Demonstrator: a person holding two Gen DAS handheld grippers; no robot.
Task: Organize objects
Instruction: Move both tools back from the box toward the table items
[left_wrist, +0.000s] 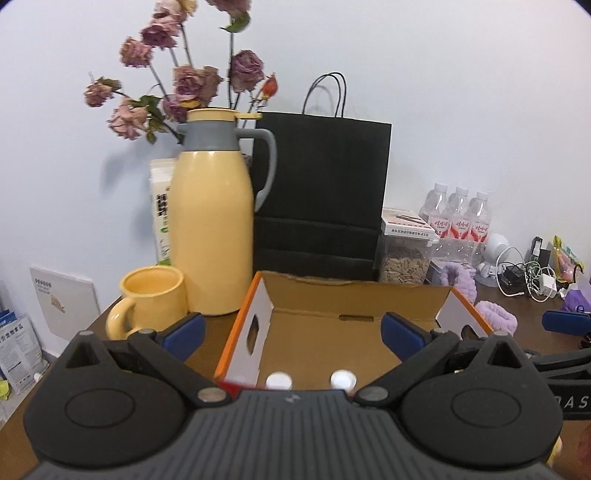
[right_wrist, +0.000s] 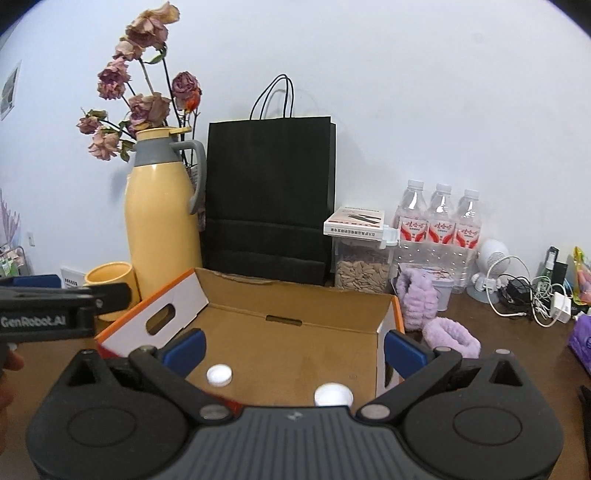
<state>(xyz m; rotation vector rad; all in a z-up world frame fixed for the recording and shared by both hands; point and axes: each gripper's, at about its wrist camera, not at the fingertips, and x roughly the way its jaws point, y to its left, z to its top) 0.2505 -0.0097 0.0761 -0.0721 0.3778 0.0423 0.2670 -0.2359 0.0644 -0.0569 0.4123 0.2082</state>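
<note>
- My left gripper is spread wide, holding nothing, above the cardboard box.
- Two white caps lie on the box floor, at about 6 o'clock in both views.
- My right gripper gapes equally wide, empty too.
- Purple headbands lie at 3 o'clock.

Inside the cardboard box lie 2 white bottle caps. Behind the box stand 1 yellow thermos jug, 1 yellow mug, 1 black paper bag and 3 water bottles; right of it lie 2 purple fuzzy bands.
</note>
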